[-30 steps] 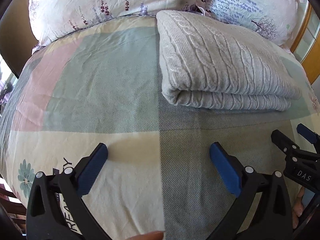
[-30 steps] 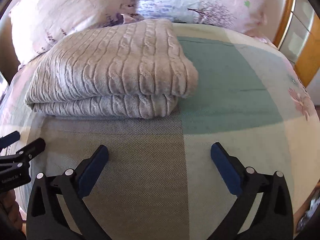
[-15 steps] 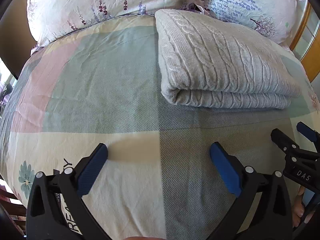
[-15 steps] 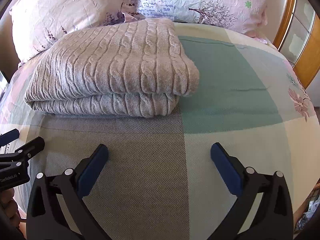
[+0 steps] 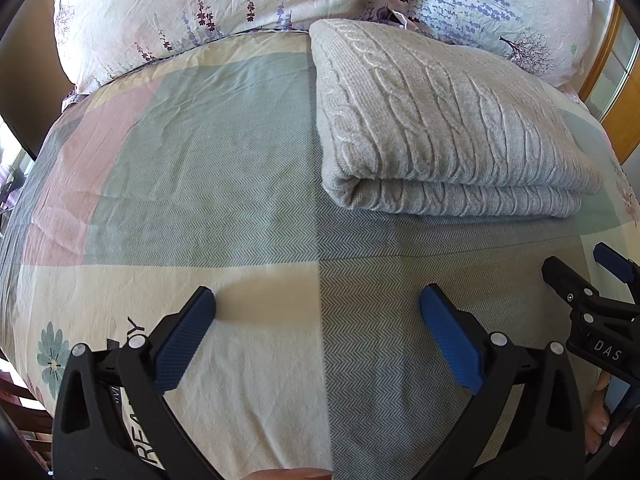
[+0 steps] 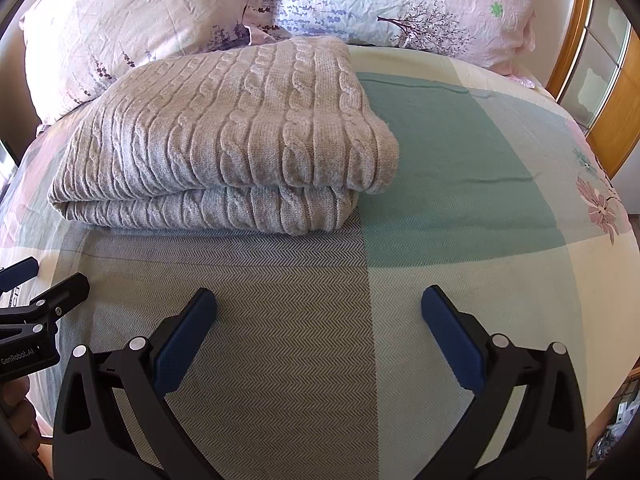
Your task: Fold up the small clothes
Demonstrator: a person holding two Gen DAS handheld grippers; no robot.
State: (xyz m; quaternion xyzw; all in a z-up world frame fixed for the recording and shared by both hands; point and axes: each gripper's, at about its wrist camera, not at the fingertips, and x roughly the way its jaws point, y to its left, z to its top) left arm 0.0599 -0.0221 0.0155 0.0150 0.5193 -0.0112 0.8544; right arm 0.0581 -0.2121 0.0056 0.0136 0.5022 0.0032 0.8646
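A grey cable-knit sweater (image 5: 436, 120) lies folded in a thick rectangle on the bed; it also shows in the right wrist view (image 6: 224, 140). My left gripper (image 5: 316, 304) is open and empty, hovering over the bedsheet in front of the sweater's left corner. My right gripper (image 6: 318, 304) is open and empty, in front of the sweater's right corner. Each gripper shows at the edge of the other's view: the right one (image 5: 580, 276) and the left one (image 6: 44, 284). Neither touches the sweater.
The bedsheet (image 5: 192, 184) has pastel colour blocks and a grey herringbone patch (image 6: 280, 320). Two floral pillows (image 5: 200, 4) (image 6: 400, 4) lie behind the sweater. A wooden frame (image 6: 616, 112) stands at the right.
Both grippers have drawn back slightly and tilted up, so the sweater sits a little lower in the views. The sweater has not moved.
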